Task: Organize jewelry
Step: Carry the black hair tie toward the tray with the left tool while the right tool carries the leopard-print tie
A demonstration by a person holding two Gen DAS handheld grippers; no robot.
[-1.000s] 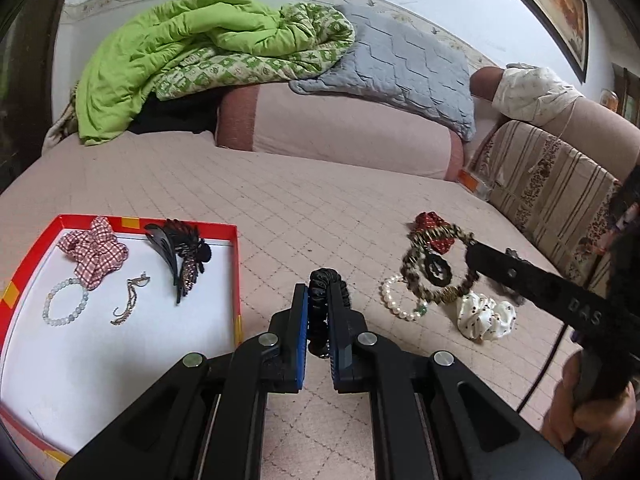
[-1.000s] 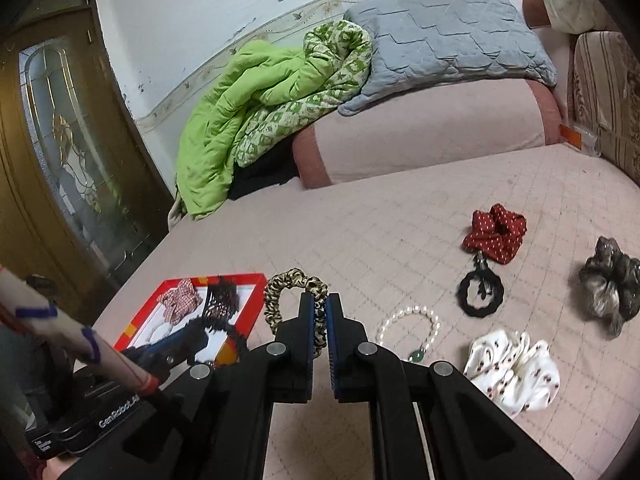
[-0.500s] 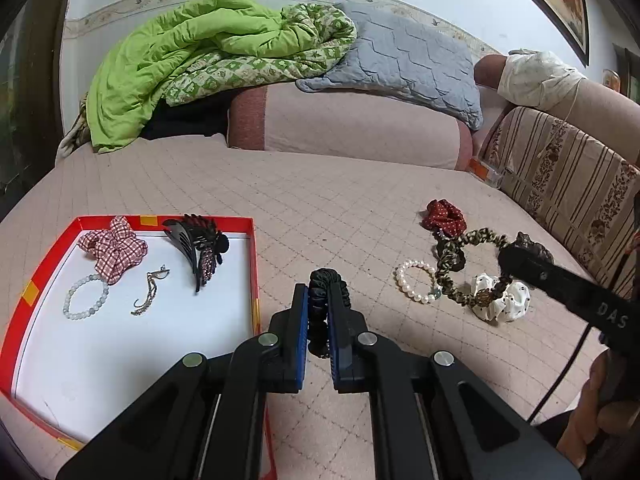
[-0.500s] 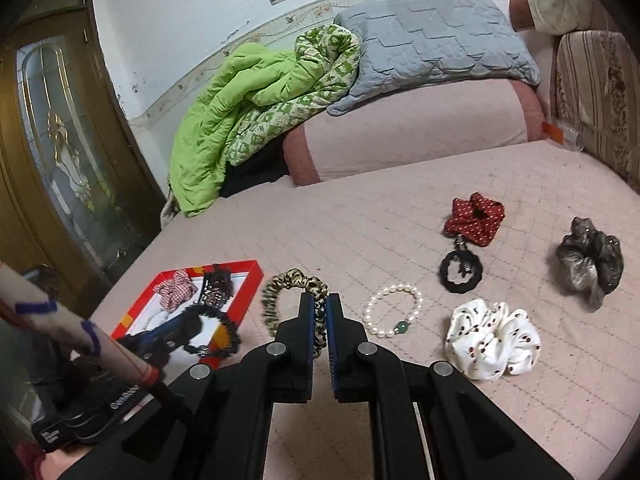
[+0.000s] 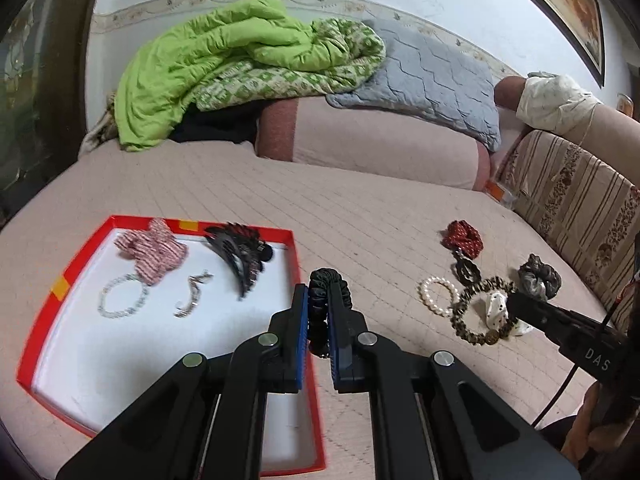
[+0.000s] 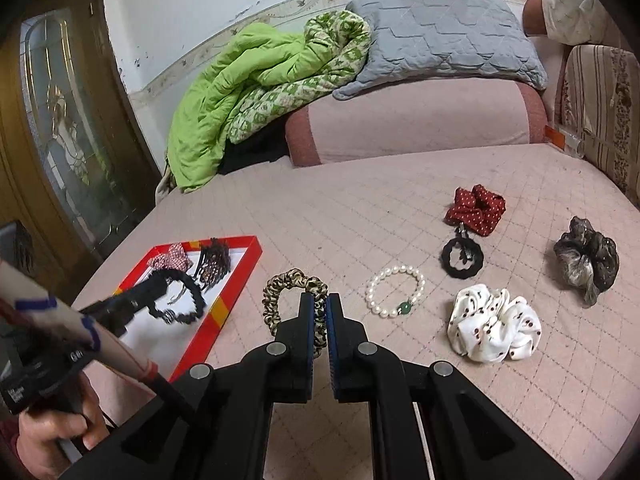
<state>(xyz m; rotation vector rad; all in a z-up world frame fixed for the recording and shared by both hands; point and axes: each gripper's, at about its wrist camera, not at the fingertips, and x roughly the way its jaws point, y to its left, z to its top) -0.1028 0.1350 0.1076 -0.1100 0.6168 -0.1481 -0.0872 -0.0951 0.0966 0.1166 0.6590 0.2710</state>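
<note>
My left gripper (image 5: 319,300) is shut on a black scrunchie (image 5: 329,280) and holds it over the right edge of the red tray (image 5: 295,256). The tray holds a checked bow (image 5: 154,250), a bead bracelet (image 5: 120,300), a chain (image 5: 194,294) and a dark claw clip (image 5: 240,250). My right gripper (image 6: 319,304) is shut on a leopard scrunchie (image 6: 288,284), held above the bed between the tray (image 6: 240,276) and a pearl bracelet (image 6: 396,290). The black scrunchie also shows in the right wrist view (image 6: 182,296), hanging over the tray.
On the pink quilted bed (image 6: 360,208) lie a red dotted scrunchie (image 6: 478,208), a black ring tie (image 6: 462,258), a white scrunchie (image 6: 494,328) and a grey scrunchie (image 6: 586,258). A green blanket (image 5: 224,64) and grey pillow (image 5: 432,80) lie on the bolster behind.
My left gripper has moved left with the black scrunchie, now over the tray's edge. My right gripper with the leopard scrunchie has drawn back and lowered a little.
</note>
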